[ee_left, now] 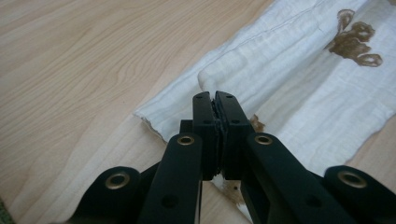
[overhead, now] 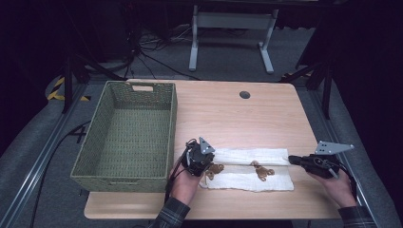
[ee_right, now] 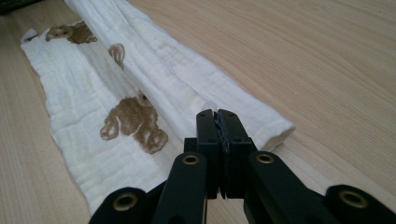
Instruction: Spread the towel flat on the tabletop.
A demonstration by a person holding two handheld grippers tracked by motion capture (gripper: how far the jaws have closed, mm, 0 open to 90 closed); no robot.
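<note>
1. The work in hand looked like folding a white muslin cloth printed with brown bears (overhead: 247, 171), which lay lengthwise across the near half of the pale wooden table (overhead: 228, 109), just right of the basket.
2. The left gripper (overhead: 207, 159) had its jaws closed on the cloth's left end — in the left gripper view (ee_left: 217, 100) a thin fold of white fabric sat pinched between the black tips.
3. The right gripper (overhead: 291, 160) was likewise clamped shut on the cloth's right end; the right gripper view (ee_right: 218, 116) showed its tips meeting at the edge of the folded layer.
4. A long fold already ran along the far edge, where one strip of cloth lay doubled over the rest, so the step seemed to be a lengthwise fold in mid-course — both ends held, the layer not yet laid flat.
5. The next move would likely call for carrying both pinched ends across together, at even height, so the fold landed straight; uneven pulling could skew or bunch the thin fabric.
6. The green woven rectangular basket with cut-out handles (overhead: 168, 142) stood at the table's left side, well apart from neither hand but untouched, and held nothing.
</note>
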